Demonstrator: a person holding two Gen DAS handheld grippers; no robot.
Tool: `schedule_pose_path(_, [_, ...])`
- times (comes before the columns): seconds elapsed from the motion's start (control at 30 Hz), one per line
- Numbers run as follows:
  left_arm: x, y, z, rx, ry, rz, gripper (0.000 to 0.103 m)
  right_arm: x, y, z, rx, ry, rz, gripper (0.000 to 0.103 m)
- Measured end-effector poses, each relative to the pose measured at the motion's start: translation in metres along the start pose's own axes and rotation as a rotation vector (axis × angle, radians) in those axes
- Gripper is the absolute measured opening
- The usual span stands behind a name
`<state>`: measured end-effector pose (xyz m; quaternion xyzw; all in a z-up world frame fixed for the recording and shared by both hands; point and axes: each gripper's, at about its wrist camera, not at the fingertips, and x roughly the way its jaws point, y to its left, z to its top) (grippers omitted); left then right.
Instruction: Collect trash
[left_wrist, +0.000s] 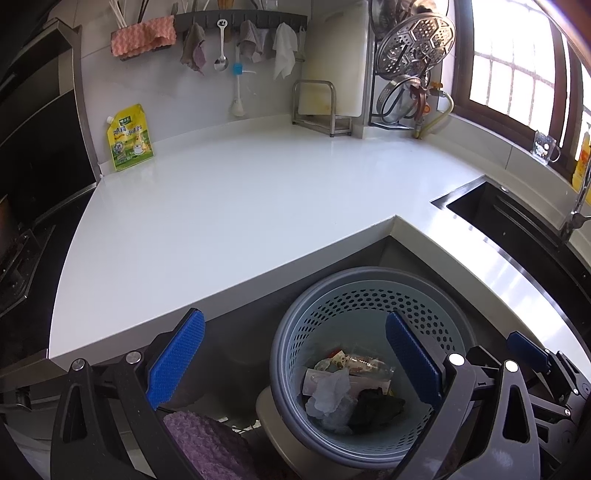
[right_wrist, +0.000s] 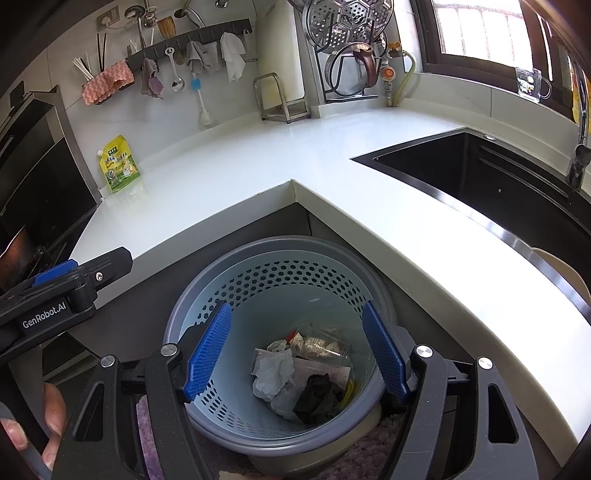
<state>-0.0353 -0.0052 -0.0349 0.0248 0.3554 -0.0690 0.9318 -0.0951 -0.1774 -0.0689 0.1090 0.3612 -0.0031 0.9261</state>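
A round grey-blue perforated trash basket (left_wrist: 373, 291) (right_wrist: 280, 273) stands on the floor in the inner corner below the white L-shaped countertop (left_wrist: 240, 206) (right_wrist: 369, 206). Inside lie crumpled white tissue (left_wrist: 328, 393) (right_wrist: 273, 373), a clear plastic wrapper (right_wrist: 319, 345) and a dark crumpled piece (left_wrist: 376, 406) (right_wrist: 317, 391). My left gripper (left_wrist: 295, 362) is open and empty, above the basket's left rim. My right gripper (right_wrist: 297, 354) is open and empty, directly over the basket. The left gripper also shows in the right wrist view (right_wrist: 55, 273) at the left.
A yellow-green refill pouch (left_wrist: 130, 138) (right_wrist: 119, 164) leans against the back wall at the left. A black sink (left_wrist: 517, 221) (right_wrist: 480, 177) is set in the counter at the right. A rack with cutting boards (left_wrist: 321, 107) and pot lids stands in the far corner. A purple mat (left_wrist: 207, 443) lies on the floor.
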Motion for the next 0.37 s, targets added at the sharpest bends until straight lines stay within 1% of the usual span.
schedule_pose_path(0.37, [-0.0012, -0.0004, -0.001, -0.001, 0.002, -0.001, 0.097, -0.0053, 0.0017, 0.0008, -0.001, -0.015, 0.004, 0.071])
